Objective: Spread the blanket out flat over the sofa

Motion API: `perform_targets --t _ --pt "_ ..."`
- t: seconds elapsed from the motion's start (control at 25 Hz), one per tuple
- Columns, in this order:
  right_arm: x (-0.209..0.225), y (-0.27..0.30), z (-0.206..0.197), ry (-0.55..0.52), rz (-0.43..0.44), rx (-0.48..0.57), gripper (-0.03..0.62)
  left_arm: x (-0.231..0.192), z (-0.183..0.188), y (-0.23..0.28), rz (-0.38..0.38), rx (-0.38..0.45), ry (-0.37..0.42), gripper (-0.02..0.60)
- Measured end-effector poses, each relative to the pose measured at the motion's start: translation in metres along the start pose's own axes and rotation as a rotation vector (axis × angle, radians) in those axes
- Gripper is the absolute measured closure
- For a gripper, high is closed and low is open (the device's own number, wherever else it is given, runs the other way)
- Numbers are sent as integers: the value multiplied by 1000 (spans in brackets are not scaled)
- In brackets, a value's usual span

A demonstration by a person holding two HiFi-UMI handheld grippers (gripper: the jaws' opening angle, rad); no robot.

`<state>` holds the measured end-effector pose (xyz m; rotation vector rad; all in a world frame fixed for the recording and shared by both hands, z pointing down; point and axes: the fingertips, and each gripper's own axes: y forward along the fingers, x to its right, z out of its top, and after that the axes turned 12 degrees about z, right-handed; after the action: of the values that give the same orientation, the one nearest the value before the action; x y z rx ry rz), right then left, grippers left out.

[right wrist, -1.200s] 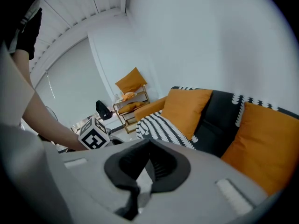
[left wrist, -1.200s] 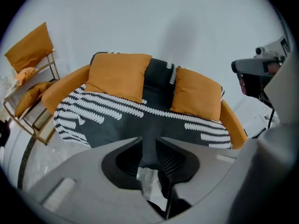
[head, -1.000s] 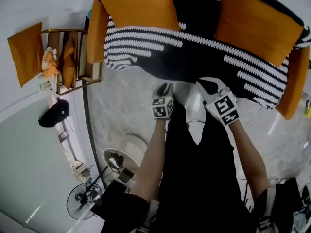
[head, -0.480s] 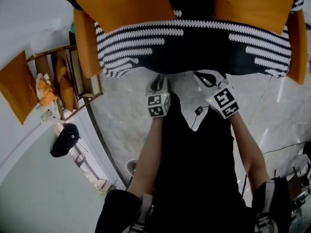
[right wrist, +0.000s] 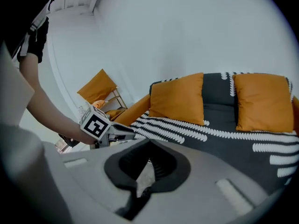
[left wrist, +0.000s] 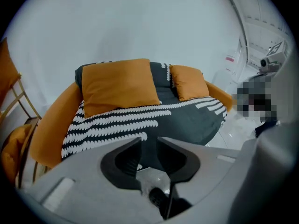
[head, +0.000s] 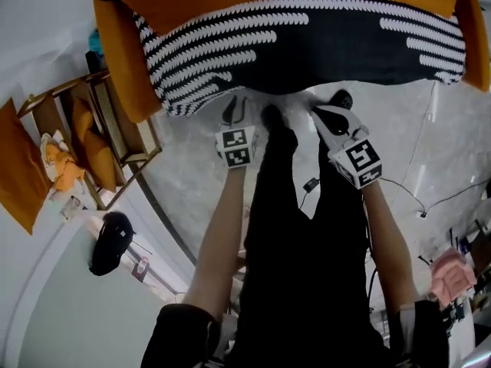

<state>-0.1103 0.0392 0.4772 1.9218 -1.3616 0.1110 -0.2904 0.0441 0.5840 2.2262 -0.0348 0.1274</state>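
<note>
A black blanket with white zigzag stripes lies across the seat of the orange sofa, below two orange cushions. Its front edge hangs over the seat front. My left gripper hovers over the floor just short of that edge, near the striped left end. Its jaws have just opened a little and stand narrowly open, with nothing between them. My right gripper is level with it to the right, also just short of the blanket. Its tips meet and hold nothing. The blanket fills that view's right.
A wooden rack holding orange cushions stands left of the sofa. Another orange cushion leans on the wall. A black object and a thin cable lie on the marble floor. The person's black clothing covers the view's lower middle.
Both grippers have moved forward to the sofa's front edge, and the sofa now sits nearer in the head view. Neither has taken hold of anything.
</note>
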Motion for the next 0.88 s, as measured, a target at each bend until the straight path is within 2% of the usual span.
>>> perform_targets --t 0.08,0.2,0.4,0.52,0.68,0.88 --pt "-12 18 -7 2 -2 -12 591 -23 -25 9 10 -28 -6 477" --pt "-12 26 -13 -8 -5 -18 591 -31 -59 23 15 -87 -21 477" --pt "-13 81 -22 -28 13 -34 591 -67 -112 65 -3 -116 -55 460" --pt "-9 93 -31 -28 17 -47 591 -72 -140 90 -6 -158 -71 440" --pt "6 85 -42 -22 24 -49 591 -61 -154 122 13 -195 -76 437" --pt "31 51 -34 -28 30 -37 591 -23 -139 156 19 -235 -21 423"
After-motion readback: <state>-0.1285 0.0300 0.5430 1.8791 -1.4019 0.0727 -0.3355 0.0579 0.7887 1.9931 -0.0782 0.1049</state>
